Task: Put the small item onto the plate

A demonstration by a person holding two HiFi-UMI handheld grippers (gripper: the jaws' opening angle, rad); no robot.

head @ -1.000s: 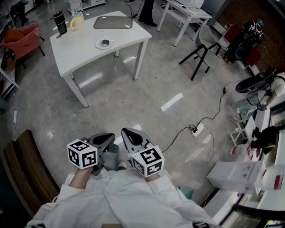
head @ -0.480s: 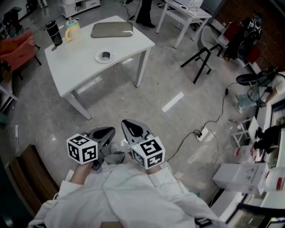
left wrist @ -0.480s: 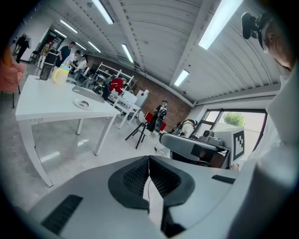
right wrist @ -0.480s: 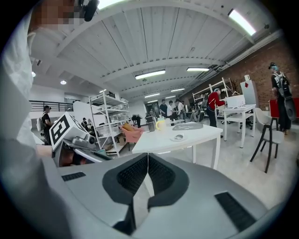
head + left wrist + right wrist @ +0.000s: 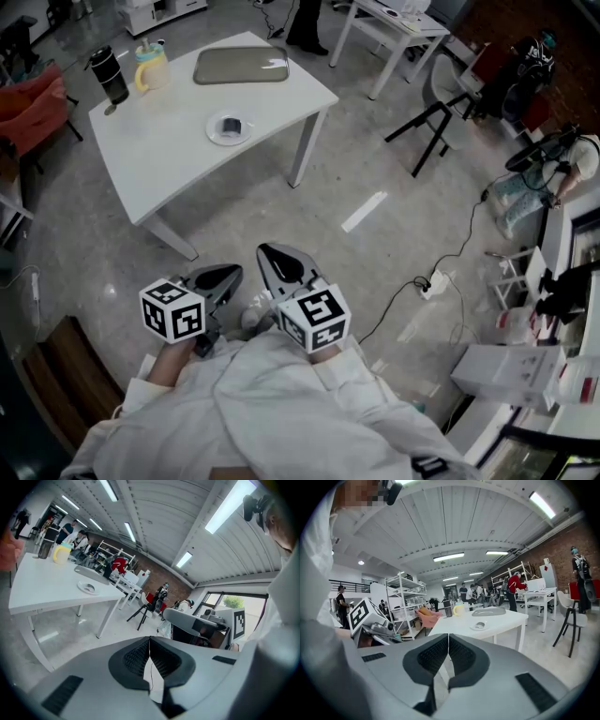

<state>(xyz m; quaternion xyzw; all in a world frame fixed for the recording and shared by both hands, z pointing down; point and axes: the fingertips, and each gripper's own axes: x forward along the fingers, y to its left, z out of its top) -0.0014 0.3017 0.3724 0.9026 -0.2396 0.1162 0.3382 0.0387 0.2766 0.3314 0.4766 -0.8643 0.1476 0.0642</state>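
Note:
A white plate [image 5: 215, 135] lies on the white table [image 5: 169, 150] at the upper left of the head view, with a small dark item [image 5: 231, 125] resting on it. Both grippers are held close to my body, well short of the table and above the floor. My left gripper [image 5: 234, 274] is shut with nothing in it, its pads meeting at the tip [image 5: 149, 640]. My right gripper [image 5: 264, 251] is shut too and holds nothing [image 5: 448, 636]. The plate [image 5: 87, 588] shows far ahead in the left gripper view, and the plate [image 5: 478, 626] lies beyond the jaws in the right gripper view.
On the table stand a black tumbler [image 5: 109, 75], a yellow mug [image 5: 150, 68] and a flat grey tray [image 5: 241, 66]. A black chair [image 5: 441, 103] and another white table [image 5: 394, 23] stand to the right. A cable and power strip [image 5: 433, 284] lie on the floor; an orange chair [image 5: 33, 94] is at left.
The table has come closer and lower in the head view as I walk towards it. Both grippers stay shut in the same place before my body.

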